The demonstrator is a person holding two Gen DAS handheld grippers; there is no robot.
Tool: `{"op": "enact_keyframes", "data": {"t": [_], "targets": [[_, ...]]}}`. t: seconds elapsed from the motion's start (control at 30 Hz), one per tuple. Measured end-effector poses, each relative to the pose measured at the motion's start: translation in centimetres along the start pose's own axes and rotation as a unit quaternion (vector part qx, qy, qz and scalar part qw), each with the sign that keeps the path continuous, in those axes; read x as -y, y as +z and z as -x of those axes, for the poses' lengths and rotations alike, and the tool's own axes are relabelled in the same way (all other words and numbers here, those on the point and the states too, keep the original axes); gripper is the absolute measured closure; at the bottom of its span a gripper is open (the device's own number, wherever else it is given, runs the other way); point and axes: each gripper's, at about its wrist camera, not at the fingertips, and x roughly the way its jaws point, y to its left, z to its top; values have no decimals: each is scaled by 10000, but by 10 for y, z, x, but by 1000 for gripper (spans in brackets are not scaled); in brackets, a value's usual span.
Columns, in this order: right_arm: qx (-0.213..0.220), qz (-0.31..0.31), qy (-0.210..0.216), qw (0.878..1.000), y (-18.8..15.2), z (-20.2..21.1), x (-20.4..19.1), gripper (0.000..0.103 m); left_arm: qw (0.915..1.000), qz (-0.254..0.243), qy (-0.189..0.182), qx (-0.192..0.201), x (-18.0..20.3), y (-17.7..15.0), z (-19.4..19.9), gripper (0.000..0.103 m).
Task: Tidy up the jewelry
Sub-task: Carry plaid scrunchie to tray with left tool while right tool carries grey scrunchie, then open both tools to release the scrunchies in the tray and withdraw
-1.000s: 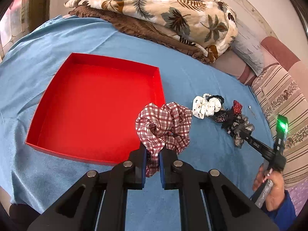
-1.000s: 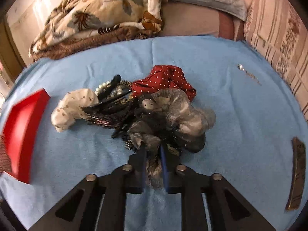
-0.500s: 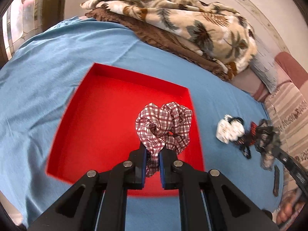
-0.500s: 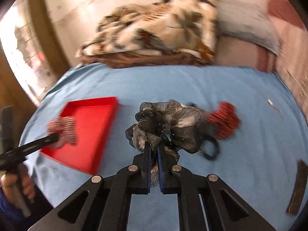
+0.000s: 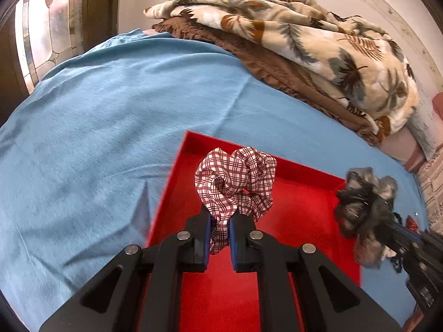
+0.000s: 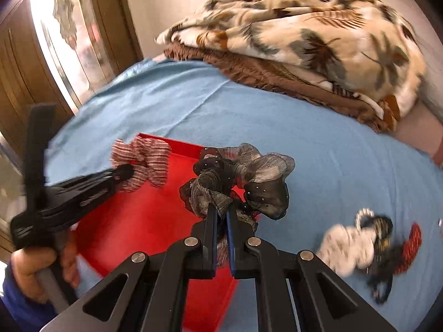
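My left gripper is shut on a red-and-white plaid scrunchie and holds it above the red tray. My right gripper is shut on a grey-black sheer scrunchie above the tray's right edge. The plaid scrunchie and left gripper show at left in the right wrist view. The grey scrunchie shows at right in the left wrist view. A white dotted scrunchie, a dark hair piece and a red dotted scrunchie lie on the blue sheet.
A blue sheet covers the bed. A folded leaf-print blanket over a brown one lies at the back. A wooden door with patterned glass stands at left. Striped pillows lie at far right.
Both grippers have carried their scrunchies leftward over the red tray. The right gripper lifted the grey scrunchie off the pile, which now lies to its right.
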Motion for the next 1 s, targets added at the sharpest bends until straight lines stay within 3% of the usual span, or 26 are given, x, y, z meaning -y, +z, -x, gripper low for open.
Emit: {"op": "enact_keyframes", "data": {"t": [0.23, 0.3, 0.37, 0.43, 0.5, 0.67, 0.77, 0.87, 1.0], "targets": [[-254, -308, -6, 9992, 15, -43, 11, 93, 9999, 57, -81, -110, -9, 8, -16, 92], [-262, -331, -22, 9991, 18, -49, 11, 93, 10000, 35, -72, -44, -7, 10, -15, 89], [-292, -313, -38, 9991, 18, -52, 10, 92, 10000, 9, -82, -1, -5, 10, -14, 78], [-319, -345, -27, 9989, 16, -54, 9, 70, 10000, 3, -78, 43, -4, 9, -12, 70], [-288, -409, -40, 9987, 15, -52, 9, 58, 9999, 8, -68, 87, -4, 9, -10, 64], [-181, -463, 23, 9988, 8, -32, 10, 50, 9998, 92, -108, 147, -7, 9, -6, 55], [-58, -415, -60, 9991, -4, -14, 12, 36, 9998, 92, -77, 169, -7, 7, -4, 53], [-101, -331, -232, 9991, -21, -1, 14, 35, 9997, 83, -58, 209, -7, 4, 0, 53], [-465, -209, -596, 9969, -52, -2, 14, 35, 9995, -8, -35, 303, -3, 0, 7, 52]]}}
